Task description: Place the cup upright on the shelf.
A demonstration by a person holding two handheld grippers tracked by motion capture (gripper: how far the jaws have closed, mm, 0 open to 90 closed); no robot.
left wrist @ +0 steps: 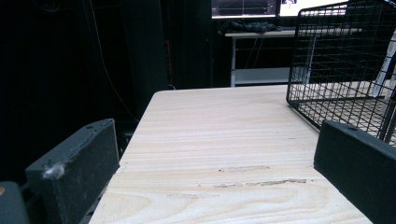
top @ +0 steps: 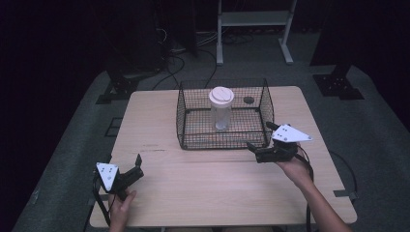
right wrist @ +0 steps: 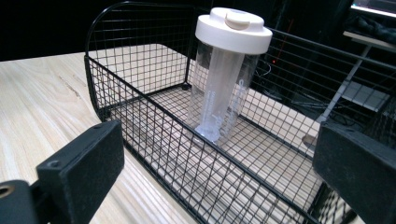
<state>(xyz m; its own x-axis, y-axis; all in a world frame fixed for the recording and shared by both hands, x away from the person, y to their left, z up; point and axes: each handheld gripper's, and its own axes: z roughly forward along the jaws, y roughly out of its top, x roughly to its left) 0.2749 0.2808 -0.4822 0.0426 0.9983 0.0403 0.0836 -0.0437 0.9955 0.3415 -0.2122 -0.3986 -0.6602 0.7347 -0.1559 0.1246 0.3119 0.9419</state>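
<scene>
A black wire basket (top: 183, 113) (left wrist: 341, 56) (right wrist: 140, 107) stands at the middle back of the wooden table (top: 217, 183). Inside it, upright, is a clear plastic bottle (top: 222, 113) (right wrist: 224, 93) with a white lid. My right gripper (top: 261, 137) (right wrist: 219, 154) is open at the basket's near right corner, just outside the wire and pointing at the bottle, holding nothing. My left gripper (top: 138, 167) (left wrist: 212, 140) is open near the table's front left, well away from the basket, with only bare table between its jaws.
A small dark round mark (top: 248, 100) shows at the basket's back right. Beyond the table stand a white-framed rack (top: 254, 19) and black stand bases (top: 338, 84), with cables on the floor. Bare wood lies between the two grippers.
</scene>
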